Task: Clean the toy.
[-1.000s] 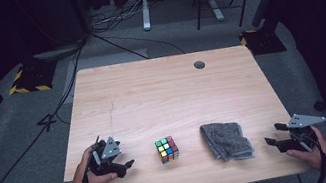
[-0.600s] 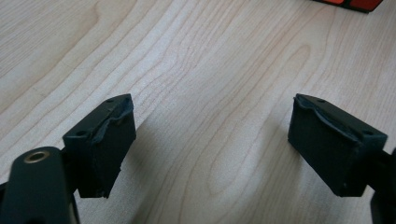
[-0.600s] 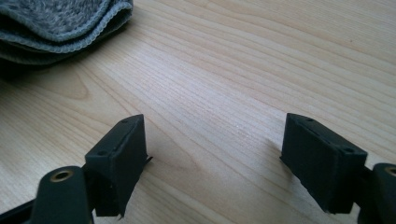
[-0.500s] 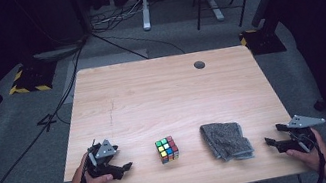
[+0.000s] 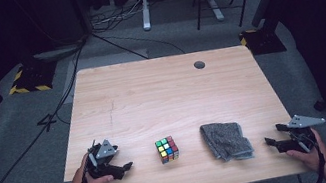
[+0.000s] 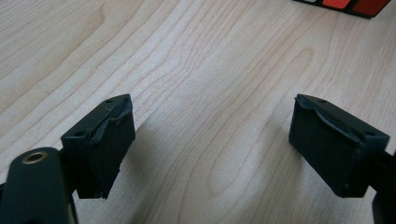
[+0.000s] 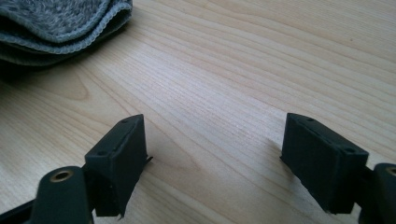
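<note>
A colourful puzzle cube (image 5: pixel 167 149) sits near the table's front edge, with a folded grey cloth (image 5: pixel 225 140) to its right. My left gripper (image 5: pixel 123 160) rests at the front left and points toward the cube. It is open, its jaws have just been opening, and only bare wood lies between them in the left gripper view (image 6: pixel 212 140). The cube's edge (image 6: pixel 345 4) shows beyond, apart from the jaws. My right gripper (image 5: pixel 273 134) rests at the front right, also open after its jaws have just been opening, with nothing between them (image 7: pixel 215 158). The cloth (image 7: pixel 56 23) lies ahead of it, untouched.
The wooden table (image 5: pixel 162 96) has a round cable hole (image 5: pixel 199 64) at the back right. On the grey floor behind it run cables (image 5: pixel 116 41), a yellow-and-black striped block (image 5: pixel 27 82) lies there, and metal furniture legs (image 5: pixel 144 8) stand there.
Both hands have kept their places at the front edge. The cube and the cloth have not moved.
</note>
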Demonstrator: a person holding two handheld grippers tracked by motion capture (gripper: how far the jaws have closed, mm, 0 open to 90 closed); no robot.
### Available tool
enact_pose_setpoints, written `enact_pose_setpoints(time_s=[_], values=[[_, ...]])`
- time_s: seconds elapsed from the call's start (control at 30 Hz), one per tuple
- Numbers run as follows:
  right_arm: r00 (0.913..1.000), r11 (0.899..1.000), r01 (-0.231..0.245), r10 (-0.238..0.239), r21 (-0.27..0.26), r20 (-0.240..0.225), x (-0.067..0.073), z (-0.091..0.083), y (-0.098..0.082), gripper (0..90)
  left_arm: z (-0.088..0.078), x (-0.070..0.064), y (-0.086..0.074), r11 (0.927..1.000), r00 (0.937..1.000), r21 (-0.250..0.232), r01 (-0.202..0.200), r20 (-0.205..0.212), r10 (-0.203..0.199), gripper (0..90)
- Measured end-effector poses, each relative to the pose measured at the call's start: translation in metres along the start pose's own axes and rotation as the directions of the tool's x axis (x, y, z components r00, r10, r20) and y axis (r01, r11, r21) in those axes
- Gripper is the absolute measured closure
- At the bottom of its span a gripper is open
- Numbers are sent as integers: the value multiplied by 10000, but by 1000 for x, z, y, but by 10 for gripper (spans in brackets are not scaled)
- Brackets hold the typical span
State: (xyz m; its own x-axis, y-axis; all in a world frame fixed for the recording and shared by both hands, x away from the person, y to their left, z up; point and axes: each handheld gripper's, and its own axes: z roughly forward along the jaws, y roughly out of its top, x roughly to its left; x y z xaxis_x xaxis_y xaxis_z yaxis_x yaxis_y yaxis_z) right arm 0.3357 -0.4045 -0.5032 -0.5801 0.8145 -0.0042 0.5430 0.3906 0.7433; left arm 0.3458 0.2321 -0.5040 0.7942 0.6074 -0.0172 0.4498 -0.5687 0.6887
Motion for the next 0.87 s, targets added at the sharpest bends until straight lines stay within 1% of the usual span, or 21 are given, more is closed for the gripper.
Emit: enact_pose_setpoints(time_s=[0.87], values=[[10000, 10000, 2, -2, -3, 12, 0, 0, 0, 221, 0, 0, 0, 10000, 10000, 13, 58, -50, -58, 149]])
